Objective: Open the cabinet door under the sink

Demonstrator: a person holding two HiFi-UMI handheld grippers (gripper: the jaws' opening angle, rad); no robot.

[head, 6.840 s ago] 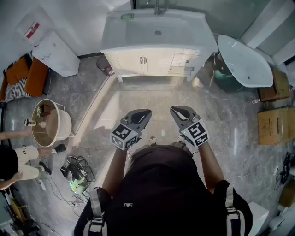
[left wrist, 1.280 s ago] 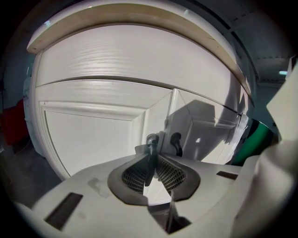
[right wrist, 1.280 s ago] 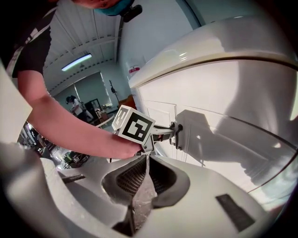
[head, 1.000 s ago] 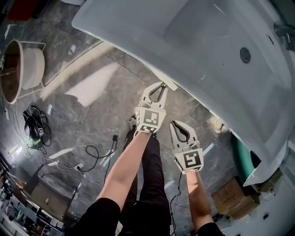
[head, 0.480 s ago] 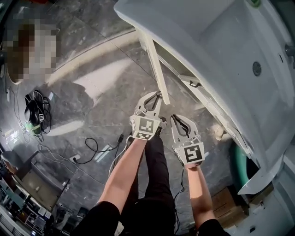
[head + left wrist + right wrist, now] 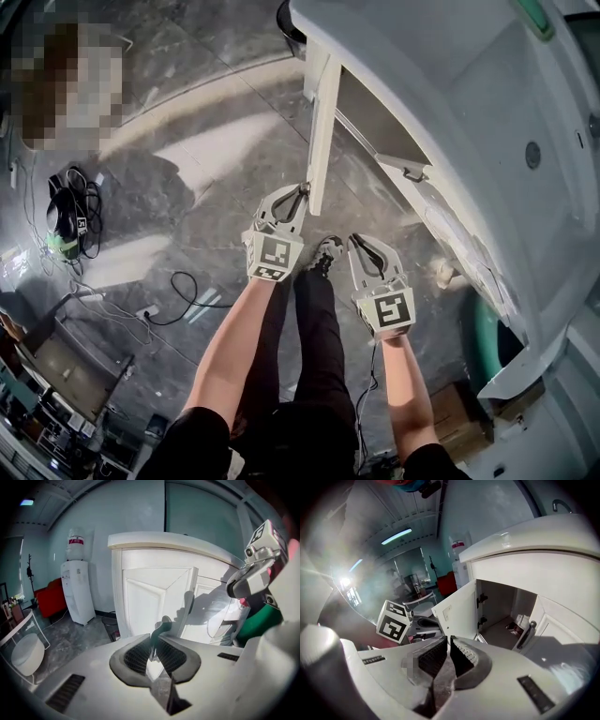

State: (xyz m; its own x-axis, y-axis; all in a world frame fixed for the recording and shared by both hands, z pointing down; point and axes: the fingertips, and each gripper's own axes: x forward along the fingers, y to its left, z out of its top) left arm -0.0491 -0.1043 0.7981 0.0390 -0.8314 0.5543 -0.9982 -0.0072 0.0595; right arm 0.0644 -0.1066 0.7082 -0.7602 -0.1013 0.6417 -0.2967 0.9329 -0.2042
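Note:
The white sink cabinet [image 6: 441, 112] fills the head view's upper right. Its left door [image 6: 321, 122] stands swung out, edge toward me, and the dark inside [image 6: 375, 117] shows behind it. My left gripper [image 6: 301, 194] is shut on the door's metal handle [image 6: 162, 624], which rises between its pads in the left gripper view. My right gripper [image 6: 360, 242] hangs shut and free just right of it, below the cabinet front. In the right gripper view the open door [image 6: 459, 613], the cabinet inside [image 6: 501, 613] and the shut neighbouring door's handle [image 6: 526, 634] are ahead.
My legs and a shoe [image 6: 327, 253] are on the grey marble floor right under the grippers. Cables and a green device [image 6: 64, 236] lie to the left. A green bin [image 6: 487, 337] and cardboard box [image 6: 452, 405] sit at right. A water dispenser [image 6: 77, 590] stands left of the cabinet.
The left gripper, shut on the handle, has drawn the door outward from barely ajar to wide open. Both grippers have shifted slightly back from the cabinet; the right one stays shut.

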